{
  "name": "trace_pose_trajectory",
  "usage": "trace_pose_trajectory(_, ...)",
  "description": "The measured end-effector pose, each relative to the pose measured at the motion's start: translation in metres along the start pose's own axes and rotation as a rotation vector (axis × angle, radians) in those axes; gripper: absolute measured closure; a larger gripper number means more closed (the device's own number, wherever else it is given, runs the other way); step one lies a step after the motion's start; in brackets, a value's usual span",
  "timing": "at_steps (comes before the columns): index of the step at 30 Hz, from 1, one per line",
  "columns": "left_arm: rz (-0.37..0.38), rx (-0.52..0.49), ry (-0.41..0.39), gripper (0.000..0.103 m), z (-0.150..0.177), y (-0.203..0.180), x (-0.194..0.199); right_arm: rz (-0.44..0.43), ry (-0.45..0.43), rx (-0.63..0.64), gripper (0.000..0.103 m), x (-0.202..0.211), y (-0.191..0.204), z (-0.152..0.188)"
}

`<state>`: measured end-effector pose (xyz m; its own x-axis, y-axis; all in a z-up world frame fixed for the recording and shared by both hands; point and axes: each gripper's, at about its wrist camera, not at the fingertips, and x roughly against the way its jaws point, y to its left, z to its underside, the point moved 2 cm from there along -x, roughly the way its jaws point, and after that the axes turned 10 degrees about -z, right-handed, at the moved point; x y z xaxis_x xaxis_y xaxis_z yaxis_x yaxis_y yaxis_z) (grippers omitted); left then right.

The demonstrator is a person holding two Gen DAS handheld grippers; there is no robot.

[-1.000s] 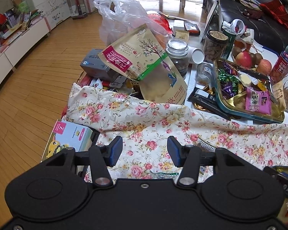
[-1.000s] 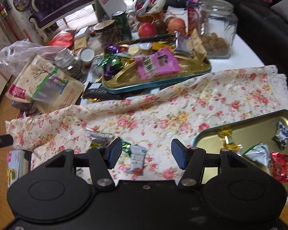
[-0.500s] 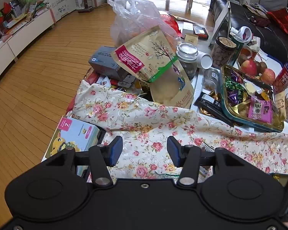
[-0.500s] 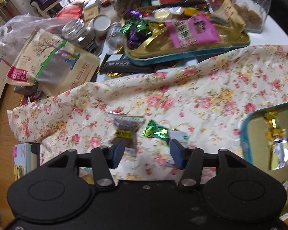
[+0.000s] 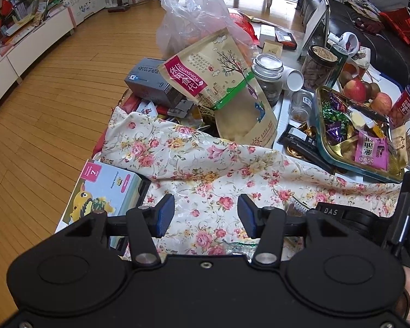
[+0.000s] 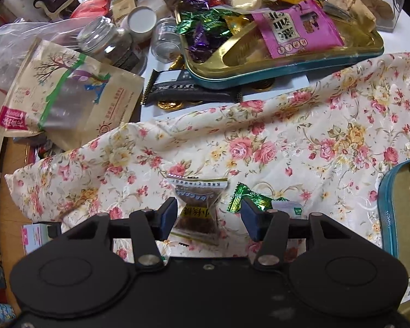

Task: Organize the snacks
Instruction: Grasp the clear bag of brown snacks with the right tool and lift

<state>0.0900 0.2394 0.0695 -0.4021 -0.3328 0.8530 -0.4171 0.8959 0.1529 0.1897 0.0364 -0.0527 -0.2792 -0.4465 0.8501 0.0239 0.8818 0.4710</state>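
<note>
Right now, through the left wrist camera, I see my left gripper [image 5: 206, 211] hanging released over the floral tablecloth [image 5: 205, 169], nothing between its blue pads. At 9 o'clock from it sits a children's book box [image 5: 104, 188]; at 12 o'clock the big beige snack pouch [image 5: 221, 87] leans against a glass jar [image 5: 268, 79], and at 2 o'clock is the gold candy tin [image 5: 339, 153] with its purple sweets. My other tool crowds in at 3 o'clock. The risk I judge here: if I swing left carelessly, the two rigs could knock together, or I snag the loose cloth and drag everything on it.

Through the right wrist camera, my right gripper [image 6: 209, 217] has just been narrowing its jaws, and the clear-wrapped brown snack packet [image 6: 196, 207] lies on the cloth between them, closer to the left pad [image 6: 168, 217]. I see no pinch yet, so I call the claw released. A green foil candy [image 6: 246, 195] lies at 1 o'clock, just beside the right pad. A teal-rimmed tray [image 6: 385, 213], the likely destination, sits at 3 o'clock. What could go wrong: the off-centre packet may slide out or crumple, the right pad may catch the green candy too, or the pads may bite a fold of cloth and tug it.
</note>
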Motion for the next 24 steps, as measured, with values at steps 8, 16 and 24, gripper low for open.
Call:
trace_pose_trajectory(8, 0.019, -0.028, 0.002, 0.045, 0.004, -0.015, 0.002, 0.056, -0.001, 0.031, 0.051, -0.011, -0.003, -0.004)
trace_pose_trajectory(16, 0.016, -0.034, 0.012, 0.045, 0.007, -0.018, 0.0, 0.032, 0.01, 0.104, 0.052, -0.035, 0.021, 0.01)
trace_pose_trajectory(24, 0.019, -0.036, 0.026, 0.045, 0.009, -0.013, -0.004, 0.016, 0.0, 0.187, 0.052, -0.052, 0.043, 0.013)
